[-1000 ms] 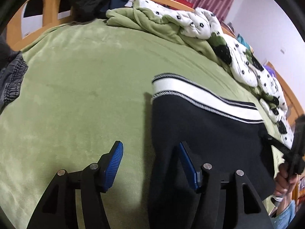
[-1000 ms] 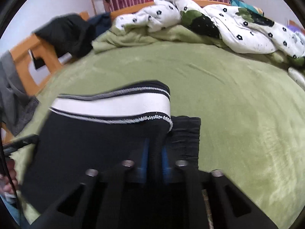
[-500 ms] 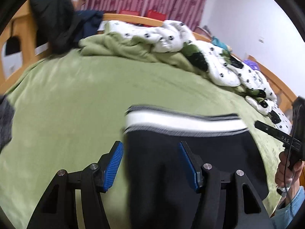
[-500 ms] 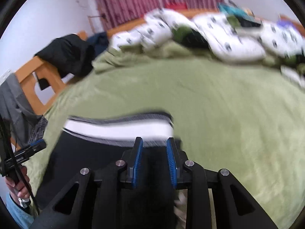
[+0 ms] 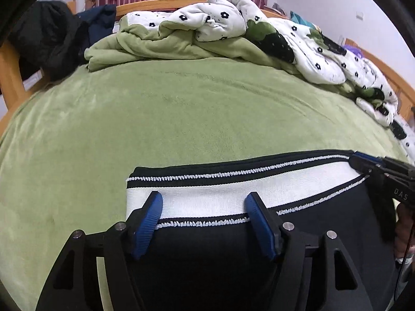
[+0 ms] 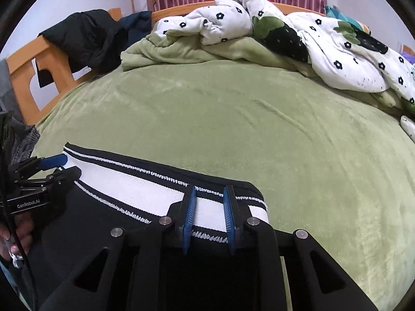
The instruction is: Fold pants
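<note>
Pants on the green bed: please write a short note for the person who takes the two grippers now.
Left gripper: open, over the left end of the white waistband.
Right gripper: open, narrower gap, over the right end.
Pants: black, flat on the green bed cover, waistband toward the headboard.
Done: pants appear laid out, perhaps already folded once.
Left: grasp the waistband and make the next fold.

pants legs — cut off below | gripper-to-waistband contact — unclear
</note>
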`<action>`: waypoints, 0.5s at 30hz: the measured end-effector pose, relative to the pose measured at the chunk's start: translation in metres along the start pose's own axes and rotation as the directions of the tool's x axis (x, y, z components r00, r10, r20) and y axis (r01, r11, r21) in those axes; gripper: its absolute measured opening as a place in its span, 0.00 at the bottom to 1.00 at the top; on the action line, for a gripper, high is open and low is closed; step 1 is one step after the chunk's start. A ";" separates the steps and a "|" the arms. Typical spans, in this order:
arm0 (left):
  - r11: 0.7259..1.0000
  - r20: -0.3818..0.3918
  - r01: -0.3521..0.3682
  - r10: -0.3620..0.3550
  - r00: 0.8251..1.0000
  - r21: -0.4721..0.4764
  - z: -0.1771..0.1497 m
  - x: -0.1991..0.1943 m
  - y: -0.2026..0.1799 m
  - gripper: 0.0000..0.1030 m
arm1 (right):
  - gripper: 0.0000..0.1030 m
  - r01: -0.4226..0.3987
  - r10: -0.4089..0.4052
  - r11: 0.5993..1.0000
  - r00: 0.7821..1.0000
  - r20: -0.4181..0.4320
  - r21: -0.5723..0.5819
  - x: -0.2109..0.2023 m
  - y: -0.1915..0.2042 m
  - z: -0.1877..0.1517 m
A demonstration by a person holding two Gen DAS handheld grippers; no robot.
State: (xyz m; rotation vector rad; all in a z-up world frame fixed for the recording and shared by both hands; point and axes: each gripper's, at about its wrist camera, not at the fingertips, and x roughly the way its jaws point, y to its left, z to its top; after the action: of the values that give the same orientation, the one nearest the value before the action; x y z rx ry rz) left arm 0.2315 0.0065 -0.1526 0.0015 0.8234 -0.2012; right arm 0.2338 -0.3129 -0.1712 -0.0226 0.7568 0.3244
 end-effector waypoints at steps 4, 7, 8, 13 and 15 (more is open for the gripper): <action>0.999 -0.042 0.033 -0.033 0.999 -0.002 -0.008 -0.012 -0.004 0.62 | 0.20 0.022 -0.022 1.000 1.000 0.004 -0.012 -0.006 0.006 0.001; 0.999 -0.045 0.032 -0.030 0.999 0.039 -0.023 -0.036 -0.016 0.62 | 0.28 0.021 -0.022 0.998 1.000 -0.019 -0.057 -0.028 0.012 -0.006; 0.997 -0.050 0.047 -0.044 0.998 0.062 -0.030 -0.045 -0.020 0.62 | 0.37 -0.013 0.011 0.998 0.999 -0.030 -0.063 -0.037 0.015 -0.011; 0.983 -0.112 0.169 -0.161 0.980 0.064 -0.088 -0.085 -0.028 0.62 | 0.39 -0.037 0.034 0.998 0.997 -0.063 -0.051 -0.076 0.021 -0.060; 0.988 -0.109 0.129 -0.120 0.987 0.083 -0.114 -0.097 -0.028 0.62 | 0.39 -0.010 0.008 0.998 0.999 -0.044 -0.055 -0.093 0.024 -0.079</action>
State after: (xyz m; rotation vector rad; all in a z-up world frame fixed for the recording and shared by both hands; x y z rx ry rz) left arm 0.0797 0.0054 -0.1576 0.0457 0.9182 -0.3584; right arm 0.1108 -0.3270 -0.1637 -0.0785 0.7918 0.3544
